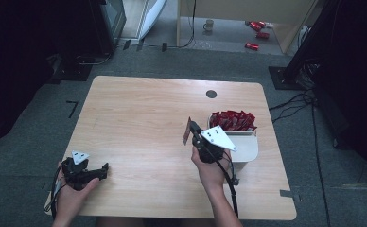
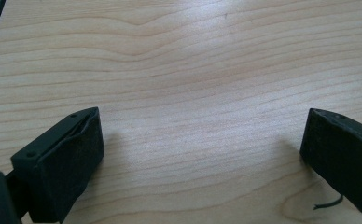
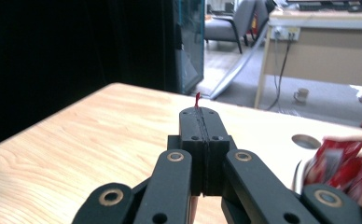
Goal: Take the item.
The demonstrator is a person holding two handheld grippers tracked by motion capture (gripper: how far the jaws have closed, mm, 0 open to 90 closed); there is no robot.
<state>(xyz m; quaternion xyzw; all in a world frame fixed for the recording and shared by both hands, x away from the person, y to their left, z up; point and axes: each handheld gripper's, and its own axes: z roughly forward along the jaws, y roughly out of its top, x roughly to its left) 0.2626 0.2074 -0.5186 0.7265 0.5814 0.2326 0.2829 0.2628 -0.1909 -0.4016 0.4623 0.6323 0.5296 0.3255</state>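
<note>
Resting at the near left corner of the wooden table (image 1: pixel 139 109), the left gripper (image 1: pixel 105 167) lies low in the person's left hand (image 1: pixel 73 194), jaws pointing right along the near edge. High view gives no read on its gap; the left gripper view does: two black jaws set wide apart, bare wood grain between them, nothing held. A thin dark strand lies on the wood by the right-hand jaw in that view.

Farther in, right of centre, the right hand (image 1: pixel 210 170) holds the right gripper (image 1: pixel 190 126) raised and tilted, jaws pointing away and slightly left, the grey three-cornered plate on top, cable trailing back toward the near edge. Jaws pinched together on a red sachet (image 1: pixel 187 131), which hangs edge-on above the table, just left of the tray. The right gripper view shows the jaws pressed flat against each other, with a small red tip (image 3: pixel 198 98) of the sachet poking above them; the flat face of the sachet shows in the high view.

Just beside the right gripper, to its right, sits a white tray (image 1: pixel 248 149) with a pile of red sachets (image 1: pixel 232 120) packed at its far end. Blurred red packets (image 3: pixel 342 163) sit at the right of the right gripper view.

Beyond, a round hole (image 1: pixel 211 93) in the tabletop near the far edge. On the floor past the table, a mug (image 1: pixel 209 24) and some red cans (image 1: pixel 257 28).
</note>
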